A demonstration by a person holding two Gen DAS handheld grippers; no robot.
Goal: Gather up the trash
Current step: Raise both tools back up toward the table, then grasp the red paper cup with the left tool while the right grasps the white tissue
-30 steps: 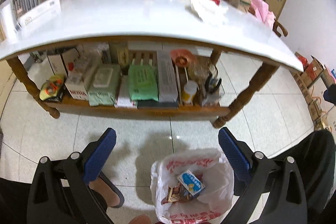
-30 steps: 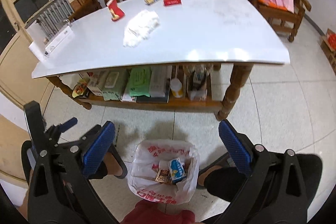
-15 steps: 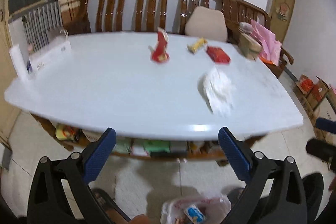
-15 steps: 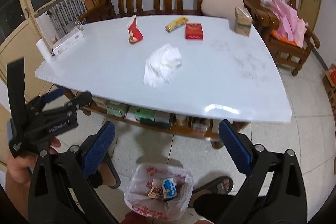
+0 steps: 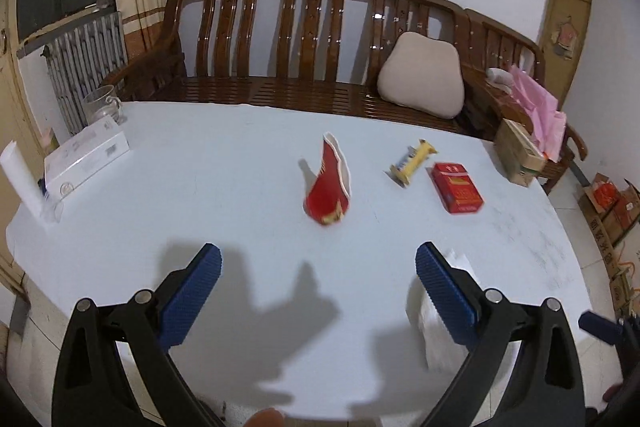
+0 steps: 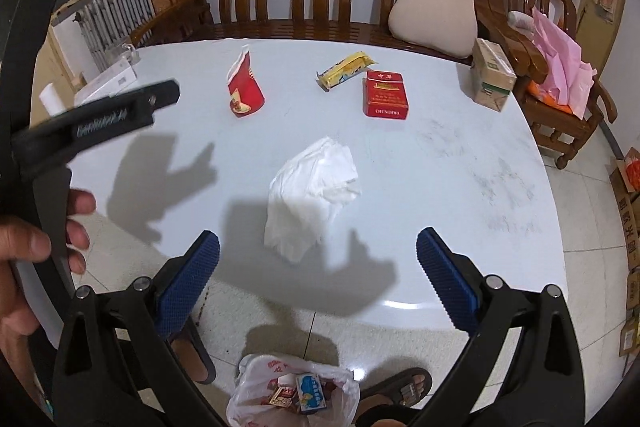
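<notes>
On the white table (image 5: 200, 195) stands a crushed red paper cup (image 5: 329, 187), straight ahead of my open, empty left gripper (image 5: 318, 275). A yellow snack wrapper (image 5: 413, 163) and a red cigarette pack (image 5: 457, 187) lie to the cup's right. A crumpled white tissue (image 6: 314, 193) lies just beyond my right gripper (image 6: 318, 267), which is open and holds nothing. In the right wrist view the cup (image 6: 245, 87), wrapper (image 6: 346, 69) and pack (image 6: 385, 94) sit farther back. The white trash bag (image 6: 294, 393) with wrappers inside stands on the floor below the table's near edge.
A wooden bench (image 5: 288, 39) with a beige cushion (image 5: 420, 75) lines the table's far side. A white box (image 5: 86, 157) and a glass mug (image 5: 100, 103) sit at the far left, a cardboard carton (image 6: 492, 75) at the far right. Sandalled feet (image 6: 404, 387) flank the bag.
Both grippers have risen from the floor bag to above the tabletop and moved forward. The left one now faces the red cup, the right one the tissue. Both stayed open.
</notes>
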